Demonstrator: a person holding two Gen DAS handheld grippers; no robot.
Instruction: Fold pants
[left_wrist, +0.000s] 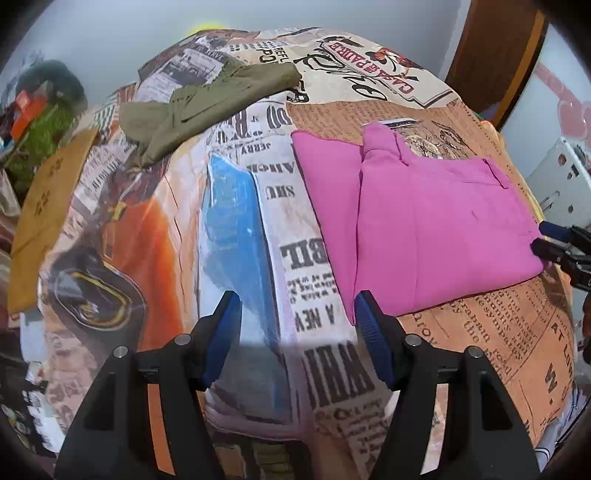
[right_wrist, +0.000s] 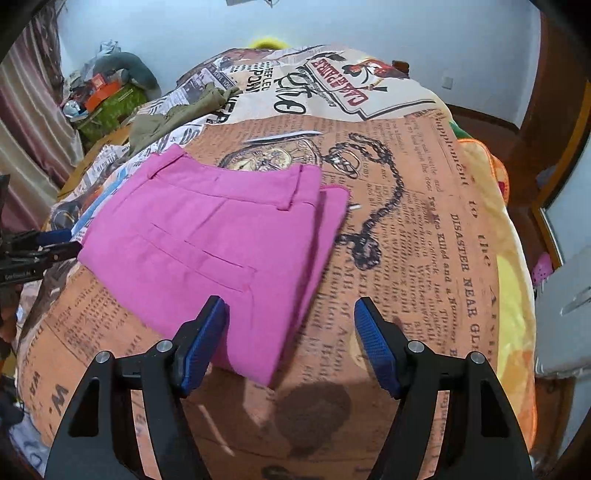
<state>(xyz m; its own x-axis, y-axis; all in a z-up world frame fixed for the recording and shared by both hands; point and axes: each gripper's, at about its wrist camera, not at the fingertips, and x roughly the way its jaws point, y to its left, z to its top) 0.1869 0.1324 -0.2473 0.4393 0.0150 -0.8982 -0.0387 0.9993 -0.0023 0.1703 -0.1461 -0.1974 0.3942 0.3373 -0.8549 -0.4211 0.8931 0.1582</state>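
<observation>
Pink pants (right_wrist: 207, 251) lie folded on the newsprint bedspread (right_wrist: 424, 258), centre-left in my right view. Left gripper (left_wrist: 295, 332) and right gripper (right_wrist: 291, 339): jaws apart, nothing held. Olive garment (left_wrist: 207, 103) upper left.

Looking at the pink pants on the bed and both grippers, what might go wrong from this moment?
1. The folded pink pants have a lower layer sticking out past the waistband edge; another fold may turn out uneven.
2. Both the left gripper and the right gripper are open and hold nothing, so a pinch might catch only the top layer.
3. The soft newspaper-print bedcover could be pinched along with the fabric.
</observation>
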